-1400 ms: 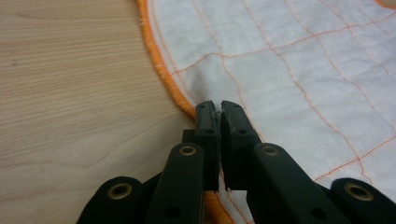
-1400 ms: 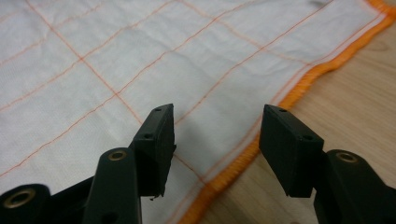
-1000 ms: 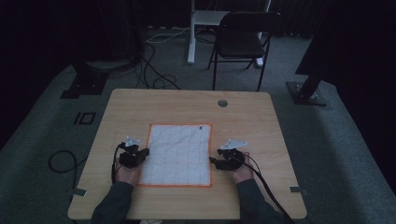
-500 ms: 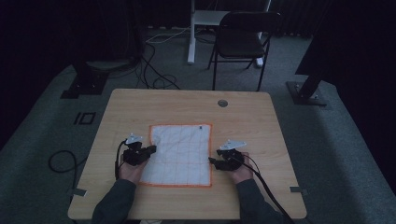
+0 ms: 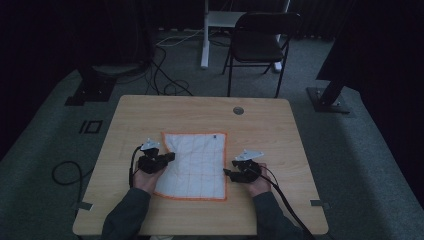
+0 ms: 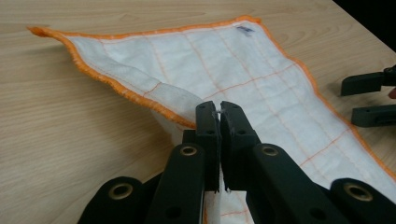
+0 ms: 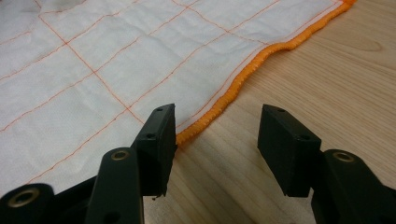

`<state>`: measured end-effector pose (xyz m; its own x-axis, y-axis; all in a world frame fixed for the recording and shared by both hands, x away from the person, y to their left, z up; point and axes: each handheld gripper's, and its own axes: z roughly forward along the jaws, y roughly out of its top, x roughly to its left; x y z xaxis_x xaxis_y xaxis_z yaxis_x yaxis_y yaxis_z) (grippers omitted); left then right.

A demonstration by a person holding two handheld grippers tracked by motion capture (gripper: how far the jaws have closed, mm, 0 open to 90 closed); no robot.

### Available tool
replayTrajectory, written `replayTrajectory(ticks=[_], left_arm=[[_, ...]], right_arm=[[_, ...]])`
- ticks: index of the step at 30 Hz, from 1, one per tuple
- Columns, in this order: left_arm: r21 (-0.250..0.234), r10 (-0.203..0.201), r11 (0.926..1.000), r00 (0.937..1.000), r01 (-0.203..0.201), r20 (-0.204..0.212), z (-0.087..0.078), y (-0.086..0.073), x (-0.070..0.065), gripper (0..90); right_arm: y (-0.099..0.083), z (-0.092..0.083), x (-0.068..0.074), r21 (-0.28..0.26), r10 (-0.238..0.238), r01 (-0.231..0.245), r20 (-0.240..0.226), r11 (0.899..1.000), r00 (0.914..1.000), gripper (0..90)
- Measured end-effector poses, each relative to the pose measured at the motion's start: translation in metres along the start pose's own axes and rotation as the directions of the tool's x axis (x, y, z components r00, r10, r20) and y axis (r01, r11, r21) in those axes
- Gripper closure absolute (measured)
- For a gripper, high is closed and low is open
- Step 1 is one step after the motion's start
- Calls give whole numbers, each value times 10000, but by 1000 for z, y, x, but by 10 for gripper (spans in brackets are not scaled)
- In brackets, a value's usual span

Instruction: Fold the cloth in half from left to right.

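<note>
A white cloth (image 5: 197,160) with an orange hem and thin orange grid lines lies on the wooden table (image 5: 200,112). My left gripper (image 5: 170,157) is at the cloth's left edge. In the left gripper view, the left gripper (image 6: 219,109) is shut on the cloth (image 6: 243,70), whose hem is raised off the wood and curls inward. My right gripper (image 5: 227,173) rests at the cloth's right edge. In the right gripper view, the right gripper (image 7: 217,126) stands open, with the orange hem (image 7: 252,65) running up to its left jaw and nothing pinched. Farther off, the left gripper view shows the right gripper (image 6: 369,100).
A round cable hole (image 5: 238,110) sits near the table's far edge. Beyond the table stand a black chair (image 5: 260,42), a white desk leg (image 5: 205,35) and floor cables (image 5: 170,85). Bare wood surrounds the cloth on all sides.
My left gripper has moved inward and up with the cloth's left edge, so that edge now lifts and slants over the cloth. The right gripper has stayed put.
</note>
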<state>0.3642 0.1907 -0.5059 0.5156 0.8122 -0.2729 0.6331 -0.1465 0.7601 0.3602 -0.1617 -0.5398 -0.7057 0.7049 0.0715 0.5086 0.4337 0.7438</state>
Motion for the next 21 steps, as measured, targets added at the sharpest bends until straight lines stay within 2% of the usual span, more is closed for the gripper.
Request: replayTrajectory(ticks=[21], left_arm=[[-196,445,9989,9978,-436,483,6,17,-20,877]], right_arm=[[0,-1,-1,19,5,-5,42,10000,10000,469]])
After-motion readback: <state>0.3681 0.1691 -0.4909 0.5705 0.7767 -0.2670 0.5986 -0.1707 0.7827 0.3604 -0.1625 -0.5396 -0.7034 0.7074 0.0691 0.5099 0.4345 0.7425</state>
